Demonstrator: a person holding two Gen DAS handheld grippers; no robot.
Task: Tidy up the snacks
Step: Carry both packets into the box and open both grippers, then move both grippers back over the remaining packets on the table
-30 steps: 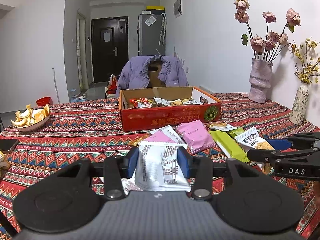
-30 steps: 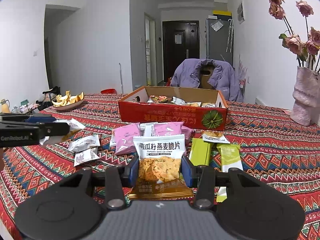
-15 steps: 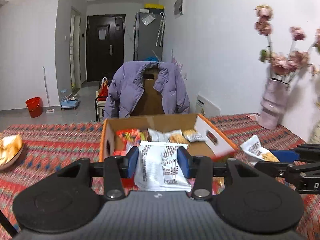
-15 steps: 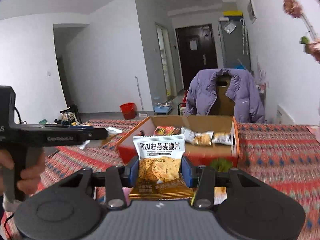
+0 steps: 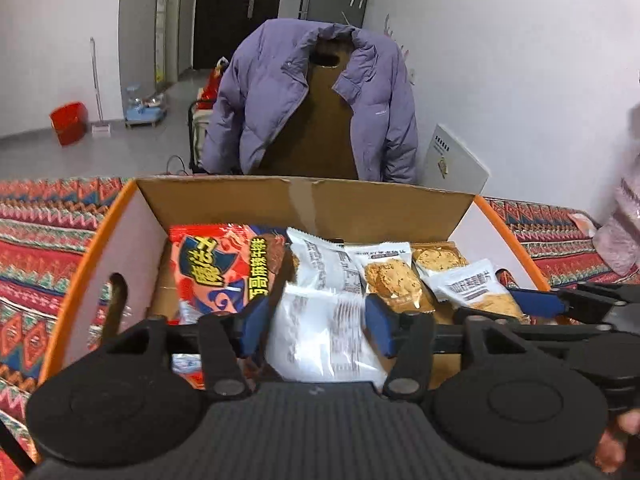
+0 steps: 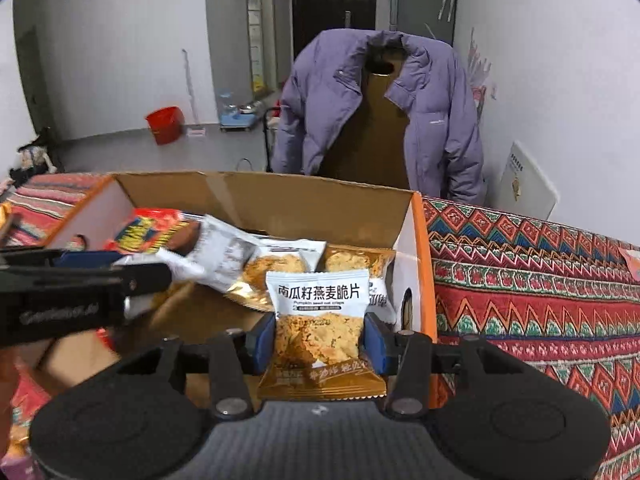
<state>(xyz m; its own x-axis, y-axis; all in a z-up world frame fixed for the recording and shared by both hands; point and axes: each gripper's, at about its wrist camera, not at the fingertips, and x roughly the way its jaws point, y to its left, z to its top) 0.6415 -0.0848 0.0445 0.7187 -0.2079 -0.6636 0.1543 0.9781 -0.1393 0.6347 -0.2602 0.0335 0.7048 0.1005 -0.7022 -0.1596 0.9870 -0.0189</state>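
Left tool (image 5: 316, 322): clamped on white snack packet (image 5: 320, 340), held over cardboard box (image 5: 304, 200); right tool (image 6: 320, 338): clamped on oat crisp packet (image 6: 320, 320), above box's 3 o'clock end; box on counter (image 6: 540, 280).

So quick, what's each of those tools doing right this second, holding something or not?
Left tool: closed on a white snack packet, over the cardboard box.
Right tool: closed on an oat crisp packet, over the same box.

Patterned red tablecloth (image 6: 540, 280) covers the table; cardboard box (image 5: 304, 200) on it.
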